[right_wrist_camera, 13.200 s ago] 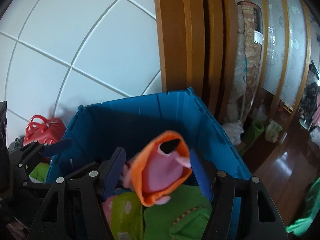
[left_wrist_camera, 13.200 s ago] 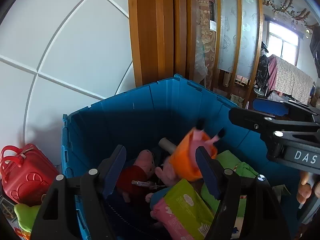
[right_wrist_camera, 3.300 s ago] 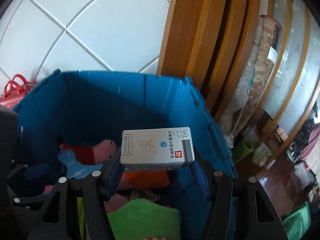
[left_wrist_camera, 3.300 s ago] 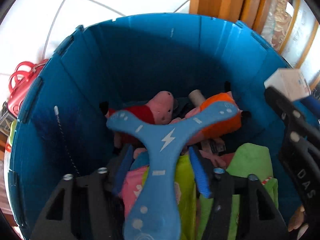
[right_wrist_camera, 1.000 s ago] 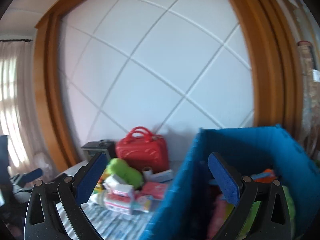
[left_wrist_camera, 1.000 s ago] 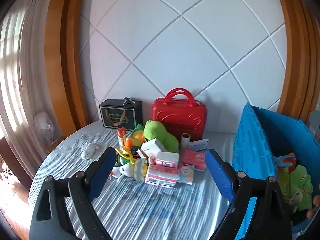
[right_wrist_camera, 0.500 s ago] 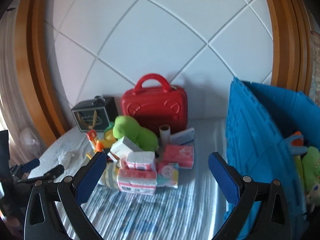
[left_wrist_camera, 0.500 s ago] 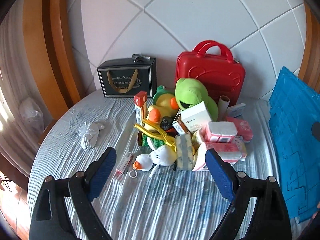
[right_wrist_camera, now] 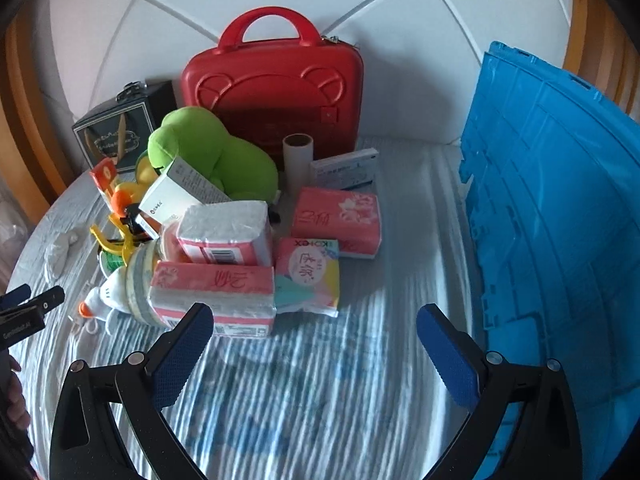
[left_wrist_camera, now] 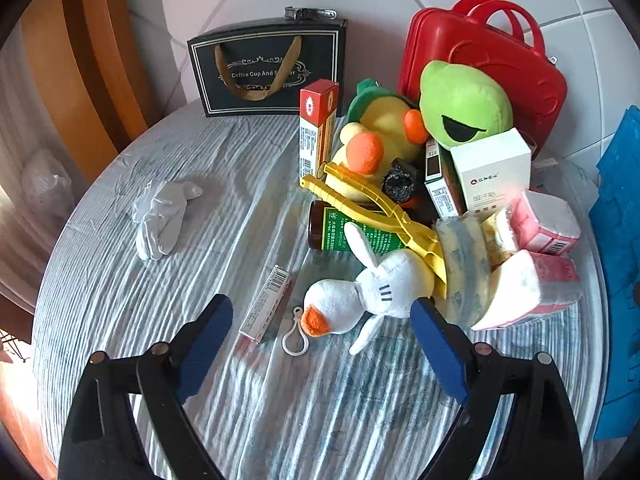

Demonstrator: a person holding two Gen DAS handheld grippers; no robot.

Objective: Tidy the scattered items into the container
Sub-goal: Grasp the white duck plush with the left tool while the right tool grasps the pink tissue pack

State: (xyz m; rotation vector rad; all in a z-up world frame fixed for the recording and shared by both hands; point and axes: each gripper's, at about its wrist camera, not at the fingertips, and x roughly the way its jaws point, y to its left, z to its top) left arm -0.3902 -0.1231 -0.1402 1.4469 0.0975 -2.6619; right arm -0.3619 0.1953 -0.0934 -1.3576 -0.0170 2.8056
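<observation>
Left wrist view looks down on a round counter (left_wrist_camera: 224, 208) draped in a wrinkled, pale blue-grey striped cloth, which fills most of the frame and curves away at 9 o'clock toward a wooden frame (left_wrist_camera: 100, 92) and pale curtain. Behind the counter, from 11 to 1 o'clock, stands a white wall (right_wrist_camera: 168, 32) crossed by thin diagonal seams. At 3 o'clock the blue container (right_wrist_camera: 552, 216) rises from the counter, its ribbed outer wall facing the right wrist camera. Against the wall at 12 o'clock lean a red case (right_wrist_camera: 276, 92) with a loop handle and, to its 9 o'clock side, a black gift bag (left_wrist_camera: 268, 68) with gold trim. The scattered items lie heaped in front of them on the cloth, well apart from the container's wall: a green plush (left_wrist_camera: 464, 108), a yellow plush duck (left_wrist_camera: 380, 136), a white box (left_wrist_camera: 492, 168), pink tissue packs (right_wrist_camera: 224, 284), a cardboard tube (right_wrist_camera: 298, 156), a yellow tong (left_wrist_camera: 372, 208), a white plush duck (left_wrist_camera: 360, 296) and a small flat box (left_wrist_camera: 266, 304). A white glove (left_wrist_camera: 160, 216) lies alone at 9 o'clock. The left gripper (left_wrist_camera: 320, 344) hangs over the bare cloth at 6 o'clock, jaws released and wide with nothing between them; the right gripper (right_wrist_camera: 312, 344) likewise, jaws spread and empty.
</observation>
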